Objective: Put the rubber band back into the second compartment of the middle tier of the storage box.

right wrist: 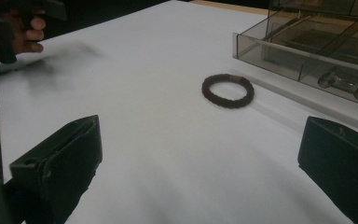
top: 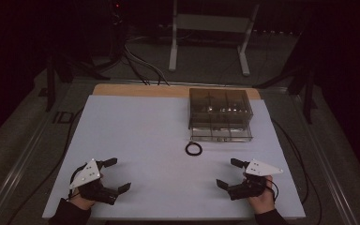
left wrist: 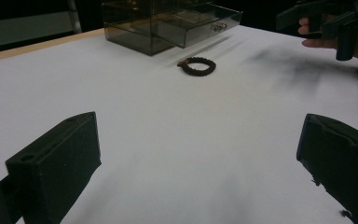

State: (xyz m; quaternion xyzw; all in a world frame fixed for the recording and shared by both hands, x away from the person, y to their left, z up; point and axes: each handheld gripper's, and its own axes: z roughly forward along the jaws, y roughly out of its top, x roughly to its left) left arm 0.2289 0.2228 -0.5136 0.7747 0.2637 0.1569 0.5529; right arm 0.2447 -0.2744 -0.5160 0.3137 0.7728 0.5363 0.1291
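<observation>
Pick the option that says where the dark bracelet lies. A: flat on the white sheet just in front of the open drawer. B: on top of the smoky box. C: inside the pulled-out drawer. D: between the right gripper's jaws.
A: the bracelet lies flat on the white sheet, a little short of the open drawer of the clear box, apart from both grippers.

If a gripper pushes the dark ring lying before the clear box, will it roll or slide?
The dark ring lies flat on the white table, so it would probably slide, not roll. Its braided surface suggests a soft, light band that may deform when pinched.
</observation>
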